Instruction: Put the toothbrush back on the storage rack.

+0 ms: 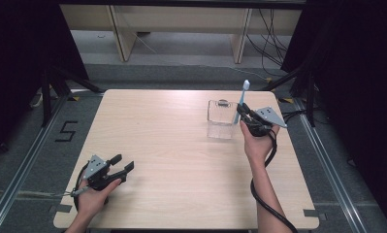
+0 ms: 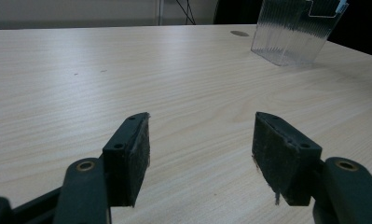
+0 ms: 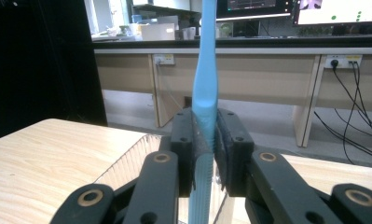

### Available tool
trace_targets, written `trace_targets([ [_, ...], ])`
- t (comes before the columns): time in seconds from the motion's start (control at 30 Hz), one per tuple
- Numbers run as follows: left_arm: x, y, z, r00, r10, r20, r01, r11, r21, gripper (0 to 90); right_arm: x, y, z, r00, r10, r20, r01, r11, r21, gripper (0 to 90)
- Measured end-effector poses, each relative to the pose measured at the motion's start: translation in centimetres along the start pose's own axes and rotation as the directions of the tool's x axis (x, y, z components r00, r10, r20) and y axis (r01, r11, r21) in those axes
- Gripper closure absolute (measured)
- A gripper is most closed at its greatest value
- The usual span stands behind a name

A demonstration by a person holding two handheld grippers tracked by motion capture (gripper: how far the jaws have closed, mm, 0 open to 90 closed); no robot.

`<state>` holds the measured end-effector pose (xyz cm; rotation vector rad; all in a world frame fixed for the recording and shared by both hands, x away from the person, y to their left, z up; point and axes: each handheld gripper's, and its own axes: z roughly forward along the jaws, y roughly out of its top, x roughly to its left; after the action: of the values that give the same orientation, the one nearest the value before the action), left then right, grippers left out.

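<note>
Light blue toothbrush [image 1: 241, 102] is clamped between the pads of the right gripper [image 1: 246, 113], held upright w/ bristle head up top and the handle's lower end running down past the jaws; in the right gripper view the toothbrush [image 3: 206, 88] rises straight between the two black pads, both pressed on it mid-handle. Brush sits at the right edge of the clear ribbed plastic container [image 1: 221, 119], which stands on the far right part of the wood table [image 1: 181, 145]; can't tell if the lower tip is inside the container or just over its rim. Right hand [image 1: 256, 143] grips the tool from the near side, cable trailing back along the forearm. Left gripper [image 1: 122, 164] rests low at the near left corner of the table, well apart from the container, jaws spread wide w/ nothing between them; left gripper view shows both pads [image 2: 136, 154] apart over bare tabletop, container [image 2: 293, 35] far off at upper right. Left hand [image 1: 95, 194] holds it from behind.
</note>
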<state>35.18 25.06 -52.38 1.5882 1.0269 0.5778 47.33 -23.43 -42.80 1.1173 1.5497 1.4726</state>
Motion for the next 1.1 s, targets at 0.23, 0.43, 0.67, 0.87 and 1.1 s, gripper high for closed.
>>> trace_targets([
  [0.23, 0.0, 0.0, 0.0, 1.0000, 0.001, -0.002, -0.001, 1.0000, 0.003, 36.1, 0.0, -0.4, -0.1, 1.0000, 0.006, -0.007, -0.006, 1.000, 0.017, 78.6],
  [0.43, 0.0, 0.0, 0.0, 1.0000, 0.002, 0.000, -0.002, 1.0000, 0.001, 36.1, 0.0, -0.5, -0.3, 0.9999, -0.014, 0.004, 0.014, 0.999, 0.043, 78.7],
  [0.67, 0.0, 0.0, 0.0, 1.0000, 0.002, 0.000, -0.002, 1.0000, 0.001, 36.1, 0.0, -0.7, -0.2, 0.9995, -0.031, 0.007, 0.031, 0.999, 0.030, 78.7],
  [0.87, 0.0, 0.0, 0.0, 1.0000, 0.000, -0.004, 0.000, 1.0000, 0.004, 36.0, 0.2, -1.0, -0.4, 0.9999, -0.015, 0.001, 0.015, 0.999, 0.052, 78.7],
  [1.1, 0.0, 0.0, 0.0, 1.0000, 0.002, 0.000, -0.002, 1.0000, 0.000, 36.0, 0.3, -1.4, -0.3, 0.9993, -0.037, 0.006, 0.036, 0.998, 0.048, 78.7],
])
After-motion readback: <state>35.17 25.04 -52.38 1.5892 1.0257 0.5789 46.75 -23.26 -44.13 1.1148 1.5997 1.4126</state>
